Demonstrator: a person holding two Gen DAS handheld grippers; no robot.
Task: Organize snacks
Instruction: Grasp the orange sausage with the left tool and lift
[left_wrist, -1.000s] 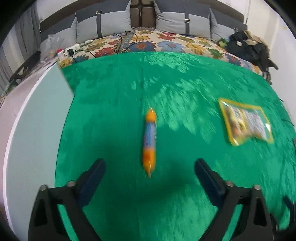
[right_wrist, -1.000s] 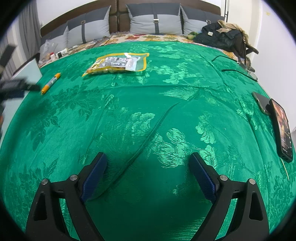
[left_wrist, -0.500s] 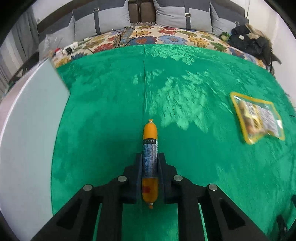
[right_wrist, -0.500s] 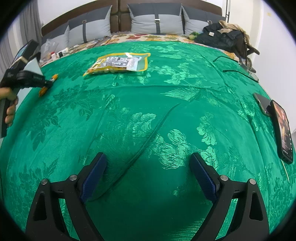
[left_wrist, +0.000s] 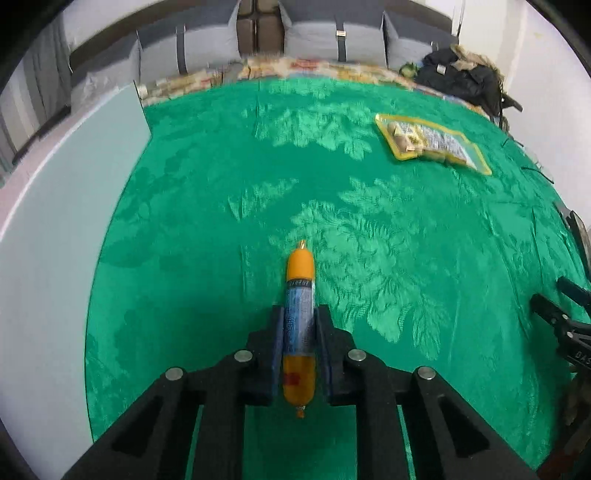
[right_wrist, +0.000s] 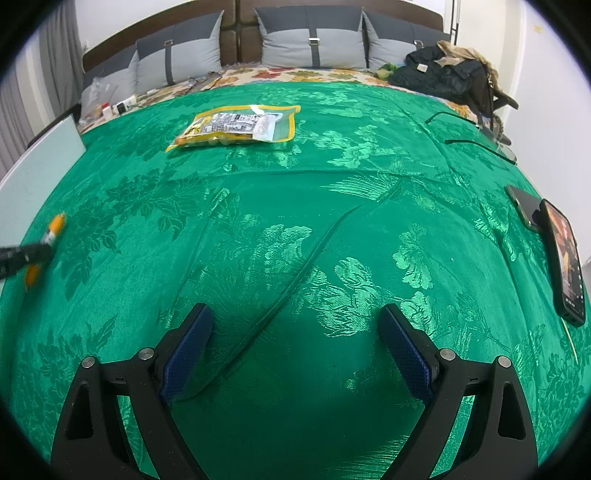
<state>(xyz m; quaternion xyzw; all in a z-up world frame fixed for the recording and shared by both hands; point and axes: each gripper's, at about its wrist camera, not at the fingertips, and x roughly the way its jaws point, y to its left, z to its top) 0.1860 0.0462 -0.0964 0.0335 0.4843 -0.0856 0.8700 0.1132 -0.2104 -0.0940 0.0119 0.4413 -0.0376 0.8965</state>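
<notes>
The left hand-held gripper (left_wrist: 298, 334) has the sausage stick (left_wrist: 298, 328) between its pads, clamped at the blue-labelled middle. Its jaws are easing open a little, yet the pads still press on the wrapper from both sides. The stick's long axis runs straight along the gripper's own pointing line: one orange end pokes out ahead past the fingertips, the other hangs back between the finger arms. It appears lifted clear of the green bedspread (left_wrist: 229, 221), though contact under the rear tip cannot be ruled out.

The right hand-held gripper (right_wrist: 295, 343) hangs over the near middle of the bed with its jaws spread wide and nothing between them.

The relation that matters next is where the stick lies relative to the other snack. The yellow-edged snack packet (left_wrist: 432, 146) lies flat toward the far side of the bed, ahead and to the right of the left hand-held gripper, well apart from it. From the right wrist view the same packet (right_wrist: 236, 125) sits far ahead and slightly left, while the stick shows at the bed's left edge. If the snacks are to be gathered together, I judge the left hand is the one to carry the stick forward and rightward, since it already holds it.

A white board (left_wrist: 55, 240) lines the bed's left edge. Two phones (right_wrist: 563, 258) rest near the right edge.
</notes>
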